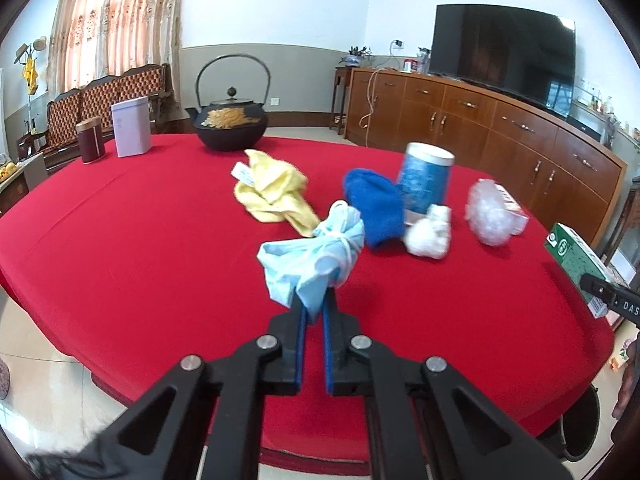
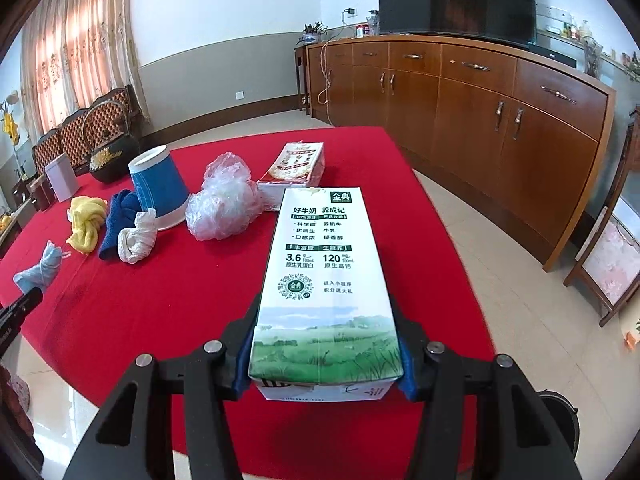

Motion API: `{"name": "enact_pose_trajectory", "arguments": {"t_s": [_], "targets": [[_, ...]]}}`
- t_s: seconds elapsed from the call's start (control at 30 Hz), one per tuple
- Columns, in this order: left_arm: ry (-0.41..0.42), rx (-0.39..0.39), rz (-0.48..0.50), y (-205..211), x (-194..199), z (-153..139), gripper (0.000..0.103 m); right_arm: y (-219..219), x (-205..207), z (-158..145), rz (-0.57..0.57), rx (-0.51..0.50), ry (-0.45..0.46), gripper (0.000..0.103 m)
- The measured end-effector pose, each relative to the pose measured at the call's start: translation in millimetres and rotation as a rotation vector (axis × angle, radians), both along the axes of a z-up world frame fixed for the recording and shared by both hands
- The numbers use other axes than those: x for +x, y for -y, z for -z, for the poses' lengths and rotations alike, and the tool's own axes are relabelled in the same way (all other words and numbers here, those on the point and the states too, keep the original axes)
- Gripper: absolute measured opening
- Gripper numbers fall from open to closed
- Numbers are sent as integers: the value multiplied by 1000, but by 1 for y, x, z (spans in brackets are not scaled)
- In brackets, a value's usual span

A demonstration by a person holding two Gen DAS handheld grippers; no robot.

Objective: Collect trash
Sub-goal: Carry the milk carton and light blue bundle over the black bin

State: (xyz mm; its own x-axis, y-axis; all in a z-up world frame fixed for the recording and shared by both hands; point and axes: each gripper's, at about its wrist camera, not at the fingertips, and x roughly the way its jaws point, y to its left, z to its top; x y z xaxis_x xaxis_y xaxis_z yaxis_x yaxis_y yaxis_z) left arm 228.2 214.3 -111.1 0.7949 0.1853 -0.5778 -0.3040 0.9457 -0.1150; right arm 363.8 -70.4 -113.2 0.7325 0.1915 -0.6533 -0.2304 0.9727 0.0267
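Left wrist: our left hand-held gripper [image 1: 314, 300] pinches the wadded blue mask [image 1: 316, 256] just in front of the blue cup [image 1: 426, 180]; we keep it clamped.

Right wrist: right hand-held gripper [image 2: 324, 364] squeezes the milk carton [image 2: 324, 280] above the bench [image 2: 140, 312], right of the cup [image 2: 160, 188], which stands upside down, contents unseen. No bin clearly visible.

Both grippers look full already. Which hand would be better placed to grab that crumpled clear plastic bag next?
Neither yet, but probably the right. The right gripper clamps the milk carton and the left gripper pinches the blue face mask; the plastic bag lies nearer the right.
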Motion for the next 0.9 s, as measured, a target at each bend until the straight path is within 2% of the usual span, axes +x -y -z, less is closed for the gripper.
{"name": "enact_pose_trajectory", "arguments": {"t_s": [0.2, 0.47, 0.9], "targets": [[14, -27, 46, 37, -12, -12, 8, 26, -26, -16, 19, 2, 26, 57], [31, -6, 138, 88, -21, -28, 8, 69, -62, -29, 61, 6, 47, 57], [25, -11, 278, 164, -28, -29, 8, 149, -106, -34, 171, 13, 44, 57]]}}
